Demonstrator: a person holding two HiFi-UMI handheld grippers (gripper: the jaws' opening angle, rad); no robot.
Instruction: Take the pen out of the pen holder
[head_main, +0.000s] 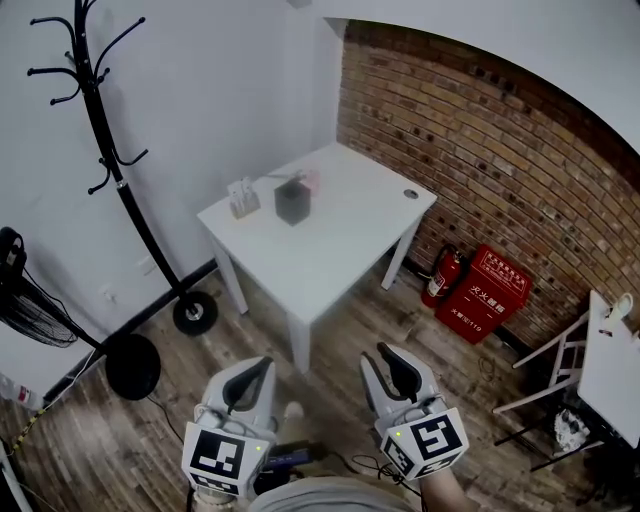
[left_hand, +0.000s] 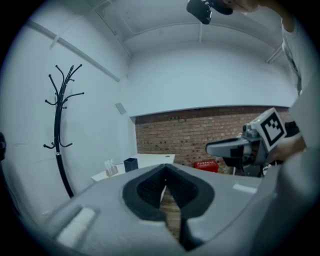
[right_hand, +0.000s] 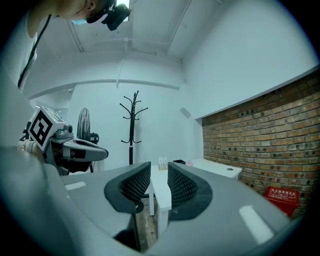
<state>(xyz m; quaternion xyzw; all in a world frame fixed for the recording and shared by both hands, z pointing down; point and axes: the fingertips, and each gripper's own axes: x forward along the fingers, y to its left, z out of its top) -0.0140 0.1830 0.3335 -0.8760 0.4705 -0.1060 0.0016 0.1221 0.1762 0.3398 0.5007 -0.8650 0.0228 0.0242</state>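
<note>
Held low over the wooden floor (head_main: 340, 335), well short of the bench (head_main: 345, 235): left gripper (head_main: 262, 364) clenched on nothing, right gripper (head_main: 386, 358) slightly parted, empty. Sat near the bench's far left edge: dark pen holder (head_main: 293, 201), just beside a white card stand (head_main: 243, 198); pen itself too small to tell. Flanked left by a coat rack (head_main: 110, 150), right by a red extinguisher box (head_main: 490, 290).

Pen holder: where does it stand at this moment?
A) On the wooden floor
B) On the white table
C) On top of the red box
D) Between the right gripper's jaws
B: the head view shows the black pen holder upright on the white table.
</note>
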